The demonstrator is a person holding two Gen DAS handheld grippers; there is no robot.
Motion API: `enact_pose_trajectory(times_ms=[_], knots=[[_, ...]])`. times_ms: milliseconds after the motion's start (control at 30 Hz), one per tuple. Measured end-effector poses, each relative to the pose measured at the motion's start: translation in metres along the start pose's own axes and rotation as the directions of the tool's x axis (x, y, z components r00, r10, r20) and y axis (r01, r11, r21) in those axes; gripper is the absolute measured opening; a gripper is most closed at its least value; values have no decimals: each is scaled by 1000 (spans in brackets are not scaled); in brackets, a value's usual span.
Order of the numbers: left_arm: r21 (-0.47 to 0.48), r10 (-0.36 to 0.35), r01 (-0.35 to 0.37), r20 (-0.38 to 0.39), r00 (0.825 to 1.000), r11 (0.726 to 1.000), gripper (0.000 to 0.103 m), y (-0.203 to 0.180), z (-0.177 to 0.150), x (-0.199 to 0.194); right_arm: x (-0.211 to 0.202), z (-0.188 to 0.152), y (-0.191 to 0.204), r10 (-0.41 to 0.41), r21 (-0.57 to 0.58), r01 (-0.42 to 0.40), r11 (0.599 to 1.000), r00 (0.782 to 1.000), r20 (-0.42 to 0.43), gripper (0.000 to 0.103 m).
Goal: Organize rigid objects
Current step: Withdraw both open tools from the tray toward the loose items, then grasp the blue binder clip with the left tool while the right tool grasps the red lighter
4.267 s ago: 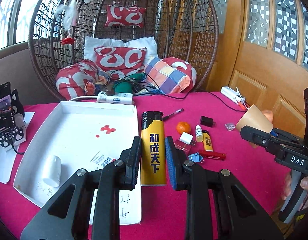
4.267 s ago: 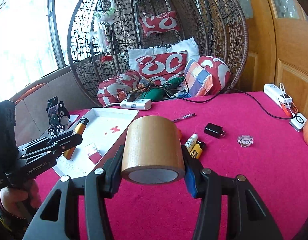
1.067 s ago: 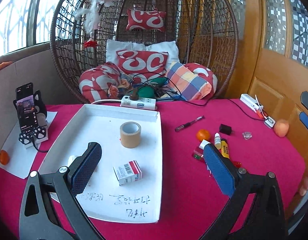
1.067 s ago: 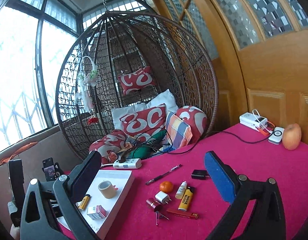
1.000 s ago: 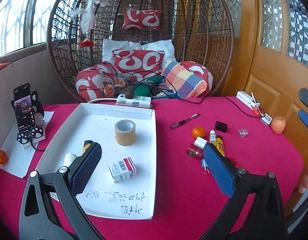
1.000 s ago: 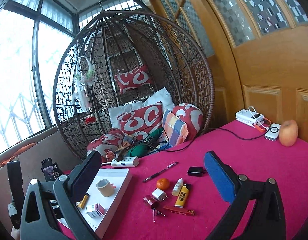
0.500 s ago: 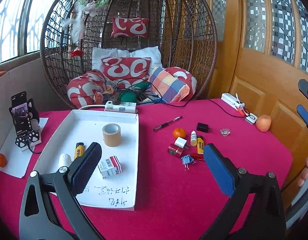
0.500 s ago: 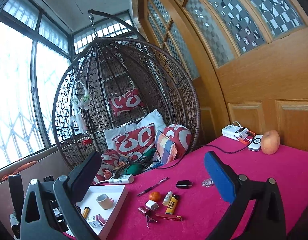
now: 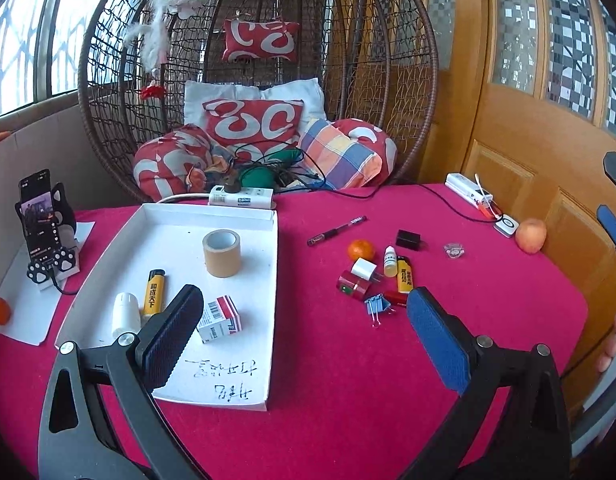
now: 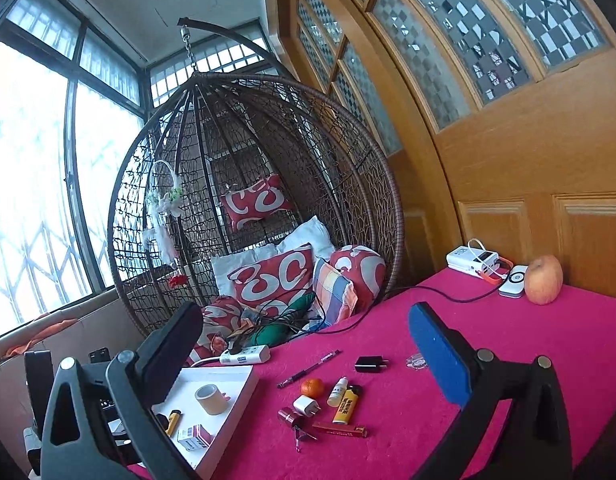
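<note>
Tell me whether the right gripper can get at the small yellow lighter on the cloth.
Probably yes: the right gripper is open and empty, and the yellow lighter lies exposed, with only the dropper bottle close beside it.

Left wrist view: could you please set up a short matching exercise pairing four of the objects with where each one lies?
Things:
1. roll of brown tape
2. apple
3. black pen
4. blue binder clip

Places:
A. far right of the table, beside a white round device
B. standing inside the white tray
C. nearest end of the loose pile on the red cloth
D. on the cloth between the tray and the black charger

Pairs: 1-B, 2-A, 3-D, 4-C
</note>
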State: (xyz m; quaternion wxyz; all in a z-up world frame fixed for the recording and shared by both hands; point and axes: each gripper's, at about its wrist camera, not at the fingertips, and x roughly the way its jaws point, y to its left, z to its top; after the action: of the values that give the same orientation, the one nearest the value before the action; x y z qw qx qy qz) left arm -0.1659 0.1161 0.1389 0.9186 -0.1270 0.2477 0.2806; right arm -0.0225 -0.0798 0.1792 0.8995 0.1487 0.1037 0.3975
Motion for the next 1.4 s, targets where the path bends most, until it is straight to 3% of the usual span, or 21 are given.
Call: enact_pose_trajectory(times_ms=[400,567,667,733,833,933,1067,1133,1233,1300,1367,1400], knots=[[9,-14,14,-1,1000,1000,103,-4,-2,-3,-3,0,-5,0,37,0,999,1000,4,103],[-39,-84,82,-47,995,996,103,6,-5,22,1,-1,-7,-18,17,18,1000,1000,-14,103],[-5,-112,112,-85,990,994,103,-3,-10,45,11,-8,-13,-23,2,23,1000,998,-63,103],[12,-120,122,-141,983,992,103,-12,-16,65,18,-16,-19,-49,-8,49,999,993,-106,103],[-1,-172,177,-242,955,984,103,-30,-26,98,28,-25,-30,-95,-22,92,995,982,-164,103],[-10,-161,166,-315,935,986,103,-49,-36,131,30,-28,-45,-122,-10,123,992,977,-175,103],[-39,-144,139,-350,926,990,101,-62,-41,168,32,-30,-66,-139,25,147,989,972,-191,103],[-52,-138,127,-351,926,990,93,-66,-38,182,36,-32,-74,-151,33,161,986,967,-205,103],[-86,-150,128,-341,928,988,90,-66,-35,195,45,-35,-79,-157,14,166,986,957,-244,103],[-62,-144,131,-325,934,989,76,-68,-33,197,53,-39,-80,-163,-6,168,986,947,-277,103],[-33,-129,125,-312,941,992,40,-66,-33,196,63,-45,-78,-173,-33,171,985,933,-315,103],[-39,-148,143,-309,940,989,32,-63,-34,195,69,-50,-77,-160,-42,155,987,927,-340,103]])
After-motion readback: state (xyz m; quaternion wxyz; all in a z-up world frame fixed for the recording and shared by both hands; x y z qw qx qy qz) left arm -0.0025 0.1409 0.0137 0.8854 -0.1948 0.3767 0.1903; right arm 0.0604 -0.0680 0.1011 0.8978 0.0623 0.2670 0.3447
